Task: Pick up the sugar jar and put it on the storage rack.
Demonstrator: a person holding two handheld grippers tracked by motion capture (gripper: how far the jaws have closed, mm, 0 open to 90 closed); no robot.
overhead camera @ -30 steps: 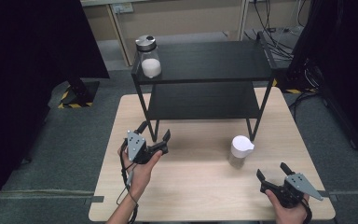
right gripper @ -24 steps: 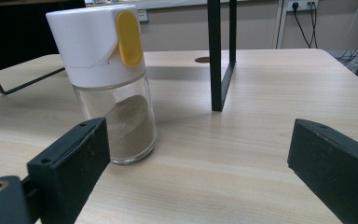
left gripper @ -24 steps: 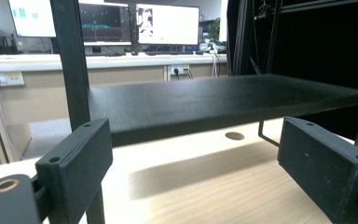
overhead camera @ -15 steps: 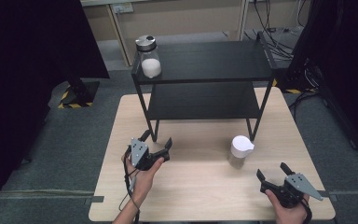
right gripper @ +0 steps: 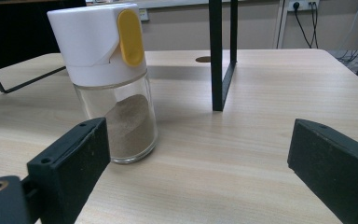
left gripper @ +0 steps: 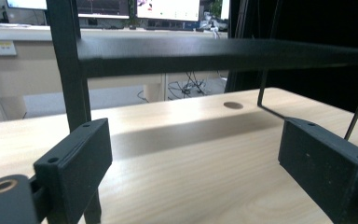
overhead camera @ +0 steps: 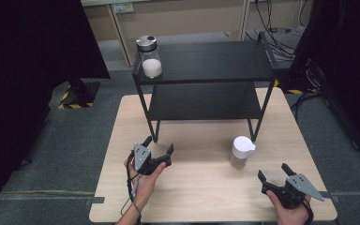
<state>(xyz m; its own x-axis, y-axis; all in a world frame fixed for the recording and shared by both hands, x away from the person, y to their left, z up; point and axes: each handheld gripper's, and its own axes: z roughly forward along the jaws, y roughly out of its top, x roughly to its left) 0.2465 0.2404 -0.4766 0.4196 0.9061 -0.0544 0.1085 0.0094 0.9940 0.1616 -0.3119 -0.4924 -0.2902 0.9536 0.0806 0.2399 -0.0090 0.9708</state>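
My left gripper (overhead camera: 158, 144) (left gripper: 200, 156) hovers low over the wooden table (overhead camera: 201, 192), open and empty, facing the front left leg of the black two-tier rack (overhead camera: 206, 61). On the right, near the table's front edge, my right gripper (overhead camera: 273, 171) (right gripper: 198, 161) is open too, with nothing between its jaws. A glass shaker jar (overhead camera: 241, 152) (right gripper: 107, 84) with a white lid, a yellow tab and brown powder stands just ahead of it and to its left, untouched. A second jar (overhead camera: 149, 58) with a silver lid and white contents stands on the rack's top shelf, at its left corner.
The rack's lower shelf (left gripper: 223, 53) crosses just above the left gripper's line of sight, and its thin legs (right gripper: 221, 56) stand on the table. Dark curtains flank the table, and cables lie on the floor at the back right.
The left hand has sunk with its gripper toward the table top and slightly nearer the person. The right gripper and both jars have stayed where they were.
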